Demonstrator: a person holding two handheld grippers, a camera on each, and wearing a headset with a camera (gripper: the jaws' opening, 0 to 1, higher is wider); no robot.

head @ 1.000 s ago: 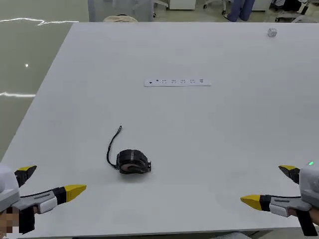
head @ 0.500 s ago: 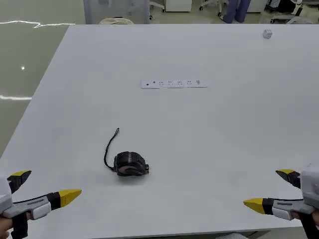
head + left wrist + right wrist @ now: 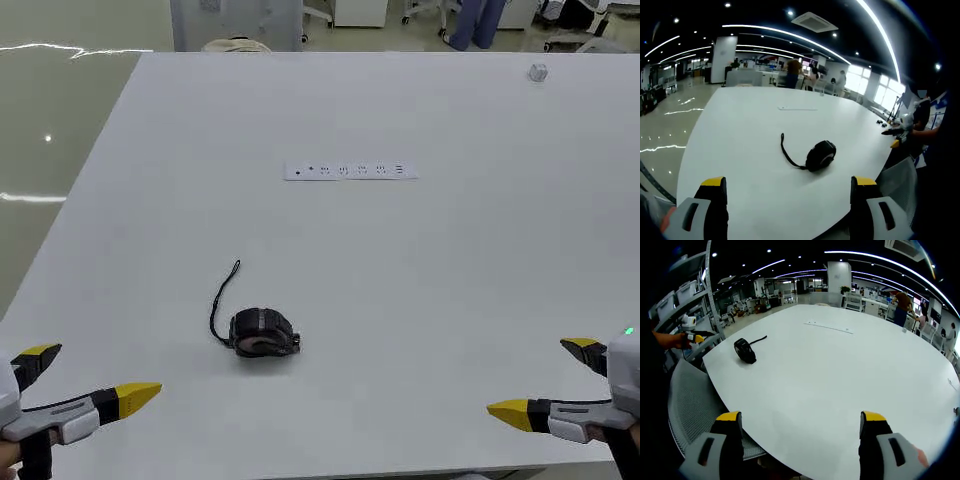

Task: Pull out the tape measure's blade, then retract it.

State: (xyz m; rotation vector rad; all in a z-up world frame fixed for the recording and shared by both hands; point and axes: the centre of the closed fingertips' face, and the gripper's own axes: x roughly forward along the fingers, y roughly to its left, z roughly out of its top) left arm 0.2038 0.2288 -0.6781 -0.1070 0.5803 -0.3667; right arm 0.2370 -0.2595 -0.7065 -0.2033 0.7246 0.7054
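Head view looks down on a wide white table [image 3: 430, 280] with a smooth, matte top. On its near left part lies the tape measure [image 3: 264, 333], a small rounded black case. Its thin black wrist strap [image 3: 222, 295] curves away toward the far side. Further away, near the middle of the table, lies a long, flat white power strip [image 3: 350, 171]. At the far right there is a small pale object [image 3: 538, 72], too small to tell what it is. The left gripper [image 3: 98, 370] is over the near left edge of the table and the right gripper [image 3: 537, 377] over the near right edge. Both have grey plastic jaws that end in pointed yellow tips. Each gripper has its jaws spread wide apart and holds nothing. The tape measure is well apart from both grippers, nearer to the left one. In the left gripper view the case lies ahead, between the two jaws.
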